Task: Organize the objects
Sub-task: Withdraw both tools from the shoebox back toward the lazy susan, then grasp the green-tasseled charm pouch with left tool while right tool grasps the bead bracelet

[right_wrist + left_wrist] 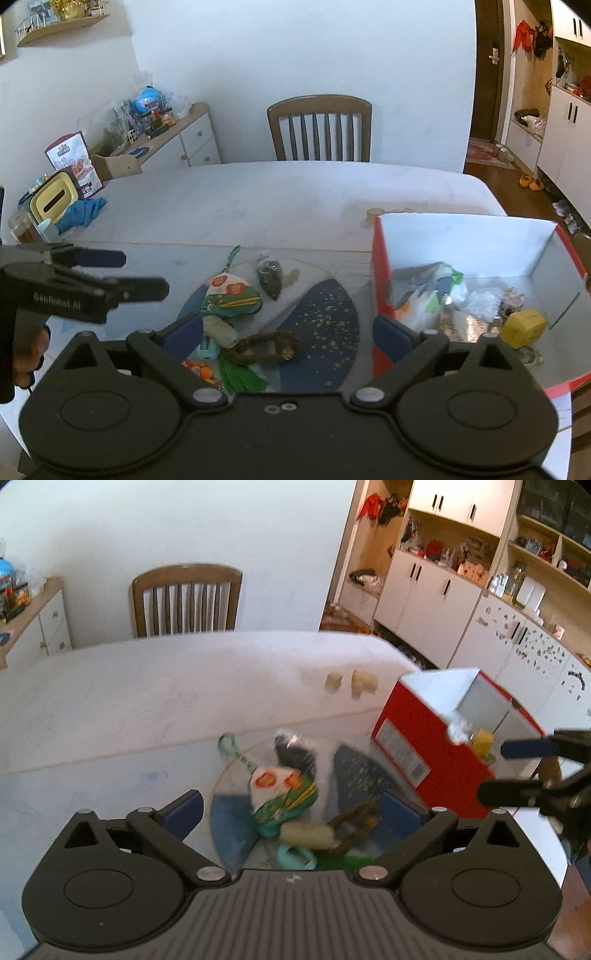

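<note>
On the left side we hold the left gripper (122, 273) wide open and empty, just beside the round mat (332, 317). Between both tools lies the green pouch (232, 301), its long axis running left to right, nearer to our left hand. Right gripper (288, 332) is open too, beside the red box (380, 266).

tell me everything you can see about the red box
The red box is an open-topped carton, apparently cardboard, red outside with a white inside and a printed label on one side. It stands upright on the white table, to the right of the round mat. Inside lie a yellow block, crumpled clear plastic and colourful wrappers. Neither gripper holds it.
</note>
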The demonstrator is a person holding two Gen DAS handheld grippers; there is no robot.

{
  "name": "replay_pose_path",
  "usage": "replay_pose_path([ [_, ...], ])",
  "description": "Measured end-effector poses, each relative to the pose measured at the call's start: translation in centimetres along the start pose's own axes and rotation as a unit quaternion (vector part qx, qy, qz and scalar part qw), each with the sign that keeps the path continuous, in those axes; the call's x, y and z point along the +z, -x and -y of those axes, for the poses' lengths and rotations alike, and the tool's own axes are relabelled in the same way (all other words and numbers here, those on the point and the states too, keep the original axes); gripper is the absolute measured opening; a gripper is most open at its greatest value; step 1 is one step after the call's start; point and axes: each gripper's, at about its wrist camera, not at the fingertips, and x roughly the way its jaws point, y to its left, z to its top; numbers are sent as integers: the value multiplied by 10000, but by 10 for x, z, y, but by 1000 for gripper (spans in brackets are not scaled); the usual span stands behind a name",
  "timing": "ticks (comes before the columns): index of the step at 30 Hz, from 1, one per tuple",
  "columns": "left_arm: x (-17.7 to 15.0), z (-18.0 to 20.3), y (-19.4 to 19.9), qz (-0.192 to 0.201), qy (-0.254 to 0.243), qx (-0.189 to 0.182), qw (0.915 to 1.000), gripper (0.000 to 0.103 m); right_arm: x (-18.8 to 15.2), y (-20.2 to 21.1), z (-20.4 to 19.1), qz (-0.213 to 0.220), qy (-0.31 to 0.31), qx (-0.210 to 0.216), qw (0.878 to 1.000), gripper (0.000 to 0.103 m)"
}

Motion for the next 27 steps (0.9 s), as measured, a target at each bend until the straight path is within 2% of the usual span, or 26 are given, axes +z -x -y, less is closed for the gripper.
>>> replay_pose_path([
  [7,-17,-19,-20,-216,-120,113,9996,103,-5,-26,-9,-229,87,-73,9997,98],
  [13,-16,-25,-33,-116,-261,246,9993,103,-13,-51,-17,-553,234,-168,9981,97],
  [19,-11,-30,-54,-189,-203,173,9995,103,-19,-80,-20,-776,357,-343,9958,92],
  [21,-9,-29,-61,-202,-215,117,9995,103,-19,-89,-20,-836,334,-392,9952,86],
  [23,-7,-26,-69,-225,-238,95,9994,103,-20,-96,-19,-858,295,-450,9949,85],
  [27,-4,-23,-90,-381,-240,125,9989,103,-20,-108,-19,-937,344,-515,9937,80],
])
